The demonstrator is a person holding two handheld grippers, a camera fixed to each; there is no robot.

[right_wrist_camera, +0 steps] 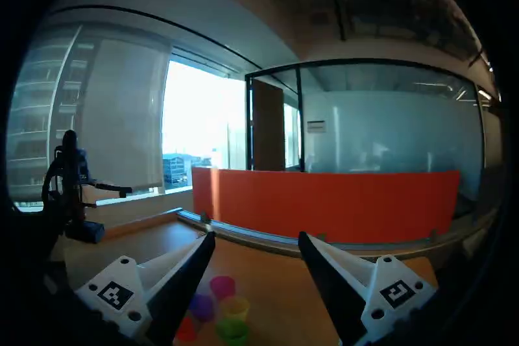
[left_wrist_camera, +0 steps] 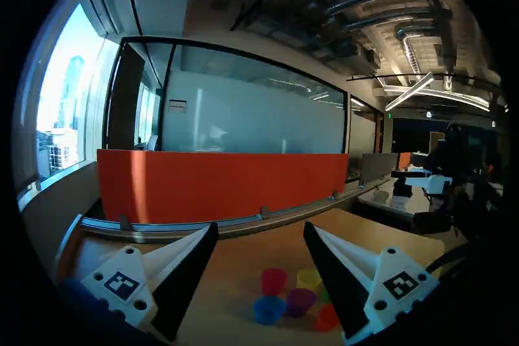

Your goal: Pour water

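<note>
Wooden desk (left_wrist_camera: 259, 258) in a sunny office, with a window (left_wrist_camera: 65, 106) on the far left, an orange partition (left_wrist_camera: 220, 184) along the desk's back edge and a frosted glass wall (left_wrist_camera: 253, 112) behind that. So we're taking the left gripper (left_wrist_camera: 259, 228) first: fingers spread wide, nothing between them, hanging above the desk. The cups (left_wrist_camera: 297, 298) are a tight little bunch of colourful ones, standing upright with mouths up, well in from the back edge. They sit low in the left gripper view, in the gap between the fingers but shifted toward the right-hand finger. Going across the bunch we get the blue cup (left_wrist_camera: 268, 309), the pink cup (left_wrist_camera: 274, 280), the purple cup (left_wrist_camera: 301, 304), the yellow cup (left_wrist_camera: 309, 277) and the red cup (left_wrist_camera: 326, 317) tucked against that finger.

Over in the right gripper view, the right gripper (right_wrist_camera: 256, 237) is just as wide open and empty, and the same bunch sits down by its left-hand finger, with the red and purple ones right up against it. So our read is that the cups lie ahead of and below both grippers, in between them: a bit right of the left one's line, a bit left of the right one's. We honestly can't tell which gripper is nearer, they look about even. We can't tell if any cup has water in it either. Whichever one we grab, we'd guess it means dipping down and turning inward first, then closing across a cup's side.
</note>
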